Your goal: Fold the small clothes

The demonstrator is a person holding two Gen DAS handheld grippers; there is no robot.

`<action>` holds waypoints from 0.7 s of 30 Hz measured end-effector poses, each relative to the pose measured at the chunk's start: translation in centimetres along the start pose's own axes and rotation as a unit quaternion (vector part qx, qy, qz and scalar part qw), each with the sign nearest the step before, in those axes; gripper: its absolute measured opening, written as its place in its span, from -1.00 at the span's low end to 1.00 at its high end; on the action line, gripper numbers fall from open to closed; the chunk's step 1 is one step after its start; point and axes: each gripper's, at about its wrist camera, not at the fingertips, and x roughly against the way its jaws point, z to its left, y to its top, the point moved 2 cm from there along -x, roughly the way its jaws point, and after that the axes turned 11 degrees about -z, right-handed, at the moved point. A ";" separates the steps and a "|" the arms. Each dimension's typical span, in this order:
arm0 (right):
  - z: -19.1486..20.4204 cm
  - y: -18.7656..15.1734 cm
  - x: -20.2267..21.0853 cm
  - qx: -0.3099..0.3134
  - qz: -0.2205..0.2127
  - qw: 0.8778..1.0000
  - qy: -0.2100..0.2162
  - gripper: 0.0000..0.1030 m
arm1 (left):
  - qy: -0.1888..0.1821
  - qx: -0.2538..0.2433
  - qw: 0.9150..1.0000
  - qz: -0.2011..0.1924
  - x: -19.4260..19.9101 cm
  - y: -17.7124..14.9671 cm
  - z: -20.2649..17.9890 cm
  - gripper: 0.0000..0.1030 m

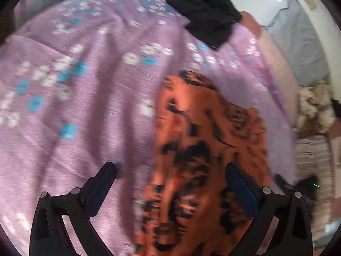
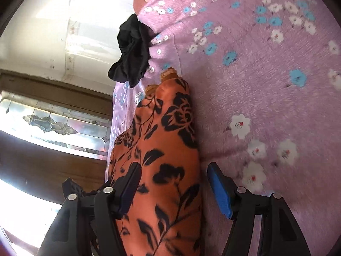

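Observation:
An orange garment with a black flower print (image 1: 202,138) lies in a long strip on a purple flowered blanket (image 1: 85,106). My left gripper (image 1: 170,167) hovers over its near end, jaws wide apart, the right finger above the print and the left one over bare blanket. The picture is blurred. In the right wrist view the same orange garment (image 2: 166,149) runs between the fingers of my right gripper (image 2: 174,166). That gripper is open: the left finger lies against the cloth, and the blue pad (image 2: 219,192) stands clear of it. A crumpled black garment (image 1: 208,15) (image 2: 133,51) lies at the blanket's far edge.
The blanket's edge (image 2: 119,111) drops off just left of the orange garment, with a patterned glass pane (image 2: 53,123) and wood beyond it. To the right in the left wrist view lie a grey cloth (image 1: 298,42), a pale fluffy heap (image 1: 315,106) and a striped cloth (image 1: 313,155).

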 end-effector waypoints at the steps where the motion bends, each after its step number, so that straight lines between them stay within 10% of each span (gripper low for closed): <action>1: -0.1 0.1 -0.6 -0.002 0.003 1.000 0.001 0.32 | -0.012 0.004 1.000 0.012 -0.5 0.0 -0.3 0.98; 21: 1.3 -1.9 -2.0 0.098 -0.031 0.995 0.010 0.28 | -0.085 0.023 0.995 0.050 -1.5 0.0 -0.8 0.98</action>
